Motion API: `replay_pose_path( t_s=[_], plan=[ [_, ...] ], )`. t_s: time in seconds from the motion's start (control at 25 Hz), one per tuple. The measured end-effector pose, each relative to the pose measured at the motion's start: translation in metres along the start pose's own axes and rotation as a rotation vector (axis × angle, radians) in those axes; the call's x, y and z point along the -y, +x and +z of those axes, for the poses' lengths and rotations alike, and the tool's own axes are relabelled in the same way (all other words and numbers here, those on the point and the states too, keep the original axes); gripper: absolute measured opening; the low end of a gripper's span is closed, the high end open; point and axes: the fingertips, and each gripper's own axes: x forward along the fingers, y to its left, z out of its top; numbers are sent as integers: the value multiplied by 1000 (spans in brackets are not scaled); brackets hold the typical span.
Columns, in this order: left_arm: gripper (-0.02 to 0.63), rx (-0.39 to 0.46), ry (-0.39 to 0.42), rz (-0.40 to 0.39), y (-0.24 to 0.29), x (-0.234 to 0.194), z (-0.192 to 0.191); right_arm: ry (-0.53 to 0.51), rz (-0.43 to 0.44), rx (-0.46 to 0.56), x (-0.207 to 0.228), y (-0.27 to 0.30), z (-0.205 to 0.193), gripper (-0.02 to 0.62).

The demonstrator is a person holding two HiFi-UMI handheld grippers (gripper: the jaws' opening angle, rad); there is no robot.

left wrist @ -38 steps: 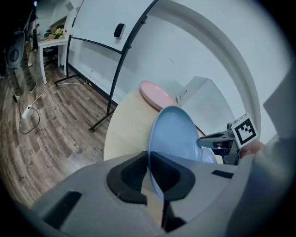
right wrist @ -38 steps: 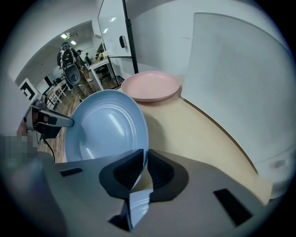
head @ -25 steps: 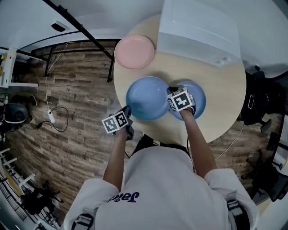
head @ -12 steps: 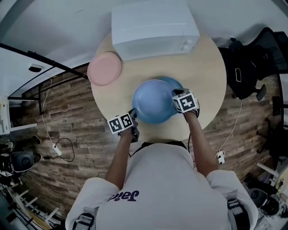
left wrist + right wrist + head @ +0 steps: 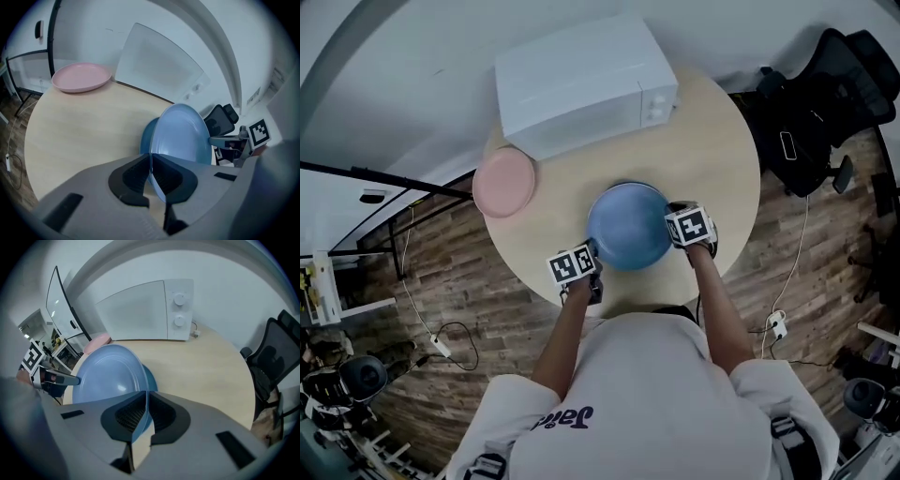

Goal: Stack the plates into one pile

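Round light-wood table (image 5: 712, 159) is seen over plank flooring (image 5: 459, 272). One white microwave (image 5: 581, 84) is parked at its far edge, and one black chair (image 5: 806, 103) is off to the right. Plates counted: three, i.e. one pink and two blue. Pink plate (image 5: 504, 182) is sat alone at the table's left edge, beside the microwave and well apart from the blues. One blue plate (image 5: 628, 227) is pinched at opposite rims by two grippers: left gripper (image 5: 592, 253) is clamped narrow on the near-left rim, right gripper (image 5: 672, 221) likewise on the right rim. Second blue plate (image 5: 147, 136) is lying on the table directly beneath, mostly covered. Contact between the two blues can't be confirmed.
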Motion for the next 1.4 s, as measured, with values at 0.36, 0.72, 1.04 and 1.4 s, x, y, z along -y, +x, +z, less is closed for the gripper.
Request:
replay_pose_path(
  t_s=[0.36, 0.72, 1.04, 1.4],
  plan=[
    [34, -6, 108, 105, 25, -7, 5, -3, -8, -39, 11, 29, -8, 34],
    [35, 16, 234, 95, 34, -2, 13, -48, -62, -65, 17, 40, -10, 35],
    [189, 130, 187, 6, 2, 1, 35, -159, 4, 32, -33, 22, 33, 199],
    [196, 325, 51, 35, -69, -48, 70, -222, 196, 170, -138, 21, 95, 198]
  ],
)
